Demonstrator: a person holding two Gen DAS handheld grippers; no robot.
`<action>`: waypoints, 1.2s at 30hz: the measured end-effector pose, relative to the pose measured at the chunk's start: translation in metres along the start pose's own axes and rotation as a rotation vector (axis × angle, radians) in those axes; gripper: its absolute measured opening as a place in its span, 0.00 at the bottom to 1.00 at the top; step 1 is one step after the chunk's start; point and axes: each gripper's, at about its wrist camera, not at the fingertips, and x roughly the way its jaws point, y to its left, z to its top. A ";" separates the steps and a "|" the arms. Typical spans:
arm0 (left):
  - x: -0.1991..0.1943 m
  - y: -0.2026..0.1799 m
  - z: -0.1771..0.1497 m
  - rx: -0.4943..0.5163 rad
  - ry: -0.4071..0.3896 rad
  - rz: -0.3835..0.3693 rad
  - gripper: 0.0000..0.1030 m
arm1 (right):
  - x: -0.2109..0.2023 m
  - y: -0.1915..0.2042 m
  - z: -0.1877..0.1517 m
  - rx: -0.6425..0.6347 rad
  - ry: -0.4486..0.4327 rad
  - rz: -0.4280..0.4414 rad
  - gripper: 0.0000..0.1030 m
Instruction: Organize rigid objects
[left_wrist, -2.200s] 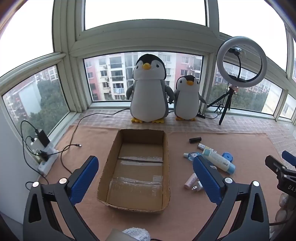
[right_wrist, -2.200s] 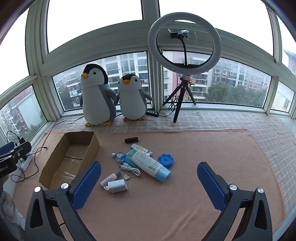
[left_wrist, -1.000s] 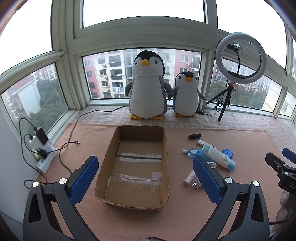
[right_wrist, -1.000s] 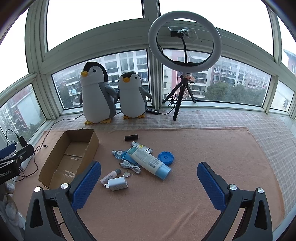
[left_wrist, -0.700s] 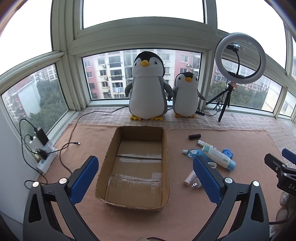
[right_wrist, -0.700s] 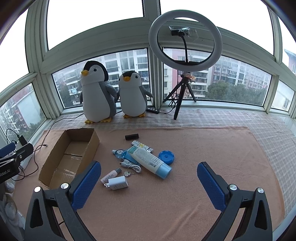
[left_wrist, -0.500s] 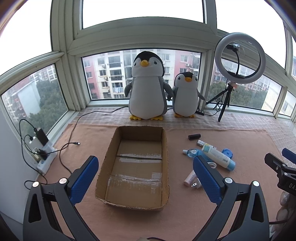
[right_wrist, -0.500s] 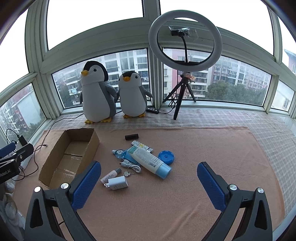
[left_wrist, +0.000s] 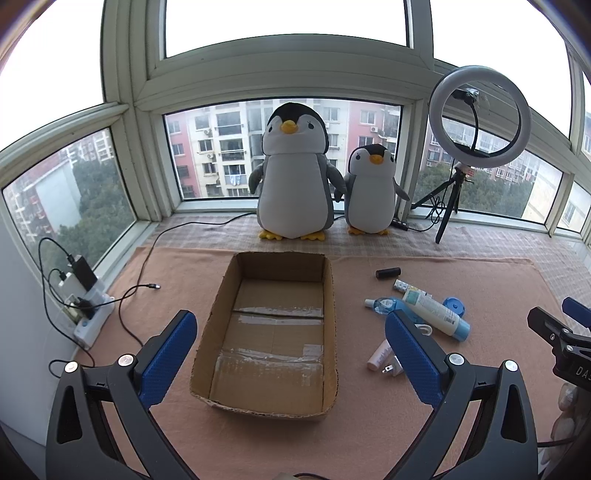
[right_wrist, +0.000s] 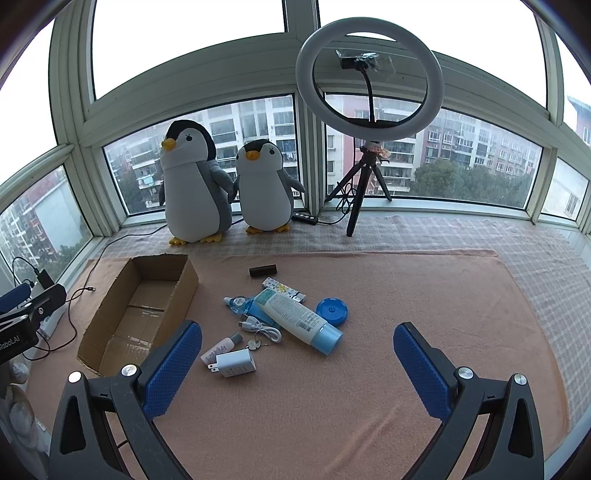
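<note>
From the left wrist, the left claw (left_wrist: 291, 352) hangs wide open and empty over the cardboard box (left_wrist: 271, 330), which sits between and just ahead of its blue fingers (left_wrist: 166, 356). The right finger covers part of the white charger (left_wrist: 392, 368) and the small pink tube (left_wrist: 379, 355). At the right edge, the right claw shows only as a cut-off black part.

From the right wrist, the right claw (right_wrist: 297, 363) also gapes open, holding nothing. Ahead and slightly left lie the charger (right_wrist: 233, 363), tube (right_wrist: 221, 347), a large bottle (right_wrist: 297, 319), a blue lid (right_wrist: 332, 311) and a dark cylinder (right_wrist: 263, 271); the print on the bottle is unreadable. The box (right_wrist: 142, 308) lies far left on the mat (right_wrist: 369, 369).
</note>
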 end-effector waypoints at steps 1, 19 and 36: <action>0.000 0.000 0.000 0.001 0.000 -0.001 0.99 | 0.000 0.000 0.000 0.000 0.000 0.000 1.00; 0.000 -0.001 0.001 0.000 0.000 -0.002 0.99 | 0.000 0.000 0.000 0.000 0.001 0.001 1.00; 0.016 0.009 -0.006 -0.006 0.031 0.018 0.99 | 0.008 -0.001 -0.008 0.005 0.022 0.000 1.00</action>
